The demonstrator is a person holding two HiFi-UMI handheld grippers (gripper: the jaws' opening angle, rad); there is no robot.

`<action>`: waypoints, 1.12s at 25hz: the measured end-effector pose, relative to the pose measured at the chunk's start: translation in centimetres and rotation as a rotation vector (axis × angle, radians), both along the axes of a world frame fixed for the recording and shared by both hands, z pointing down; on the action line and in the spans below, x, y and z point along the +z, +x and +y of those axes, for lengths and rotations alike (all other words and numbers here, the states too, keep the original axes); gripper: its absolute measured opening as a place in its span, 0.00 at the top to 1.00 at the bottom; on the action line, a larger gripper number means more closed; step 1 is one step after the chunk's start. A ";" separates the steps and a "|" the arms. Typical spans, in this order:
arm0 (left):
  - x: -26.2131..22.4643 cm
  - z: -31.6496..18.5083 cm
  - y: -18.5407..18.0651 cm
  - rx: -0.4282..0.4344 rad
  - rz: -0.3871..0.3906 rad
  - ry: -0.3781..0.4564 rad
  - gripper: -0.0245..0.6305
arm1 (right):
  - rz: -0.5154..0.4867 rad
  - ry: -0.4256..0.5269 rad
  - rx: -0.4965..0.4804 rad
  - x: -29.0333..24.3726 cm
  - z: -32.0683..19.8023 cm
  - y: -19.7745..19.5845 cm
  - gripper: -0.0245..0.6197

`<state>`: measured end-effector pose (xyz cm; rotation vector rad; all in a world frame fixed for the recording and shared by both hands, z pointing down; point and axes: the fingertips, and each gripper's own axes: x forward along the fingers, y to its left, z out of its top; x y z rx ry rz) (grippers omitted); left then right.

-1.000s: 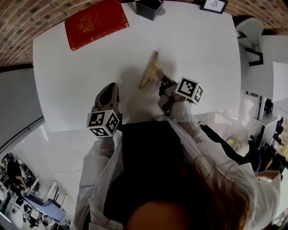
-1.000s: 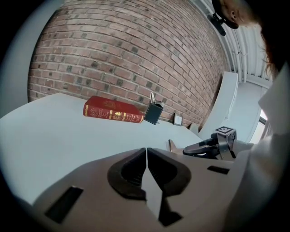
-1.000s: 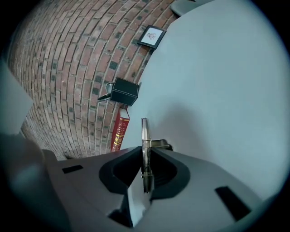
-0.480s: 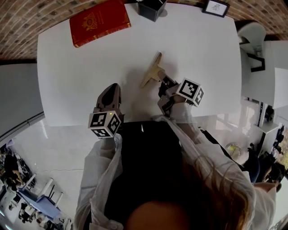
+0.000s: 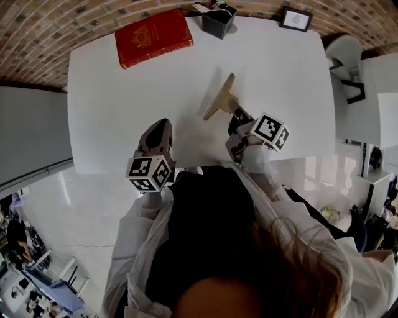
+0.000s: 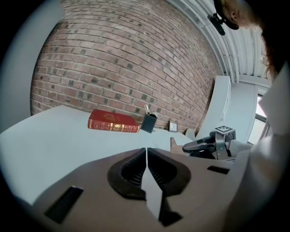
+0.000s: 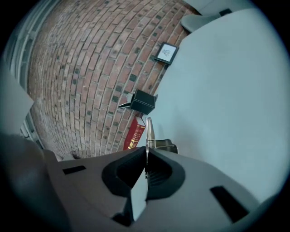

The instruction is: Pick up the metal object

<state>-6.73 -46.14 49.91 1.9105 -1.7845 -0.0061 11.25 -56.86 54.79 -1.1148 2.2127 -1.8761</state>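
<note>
The metal object (image 5: 220, 97) is a thin brass-coloured plate with a small foot. It stands on edge, tilted, a little above the white table (image 5: 106, 112). My right gripper (image 5: 237, 118) is shut on its near end. In the right gripper view the thin plate (image 7: 148, 129) runs straight out from between the closed jaws of that gripper (image 7: 146, 156), its foot (image 7: 164, 145) to the right. My left gripper (image 5: 158, 128) hovers over the table's front edge to the left, shut with nothing in it (image 6: 146, 156).
A red book (image 5: 153, 37) lies at the table's far left. A black holder (image 5: 219, 18) and a small framed picture (image 5: 295, 18) stand along the far edge by the brick wall. White furniture stands to the right of the table.
My right gripper has risen with the metal object, which now stands off the table and tilts more. The left gripper has also lifted a little.
</note>
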 end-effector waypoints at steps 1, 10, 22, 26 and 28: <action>-0.4 0.3 -0.2 0.006 0.000 0.010 0.93 | 0.018 0.030 0.001 -0.6 0.2 0.0 0.95; -4.0 4.1 -3.5 0.041 -0.002 0.091 0.93 | 0.189 0.280 0.010 -6.4 4.3 -1.3 0.95; -8.1 9.2 -9.0 0.076 -0.040 0.178 0.93 | 0.506 0.664 -0.012 -13.4 11.3 -3.4 0.95; -8.4 10.9 -10.1 0.085 -0.054 0.192 0.93 | 0.575 0.770 0.004 -14.7 13.7 -3.6 0.95; -8.4 11.8 -10.6 0.082 -0.062 0.196 0.93 | 0.614 0.809 0.000 -14.5 14.8 -3.4 0.95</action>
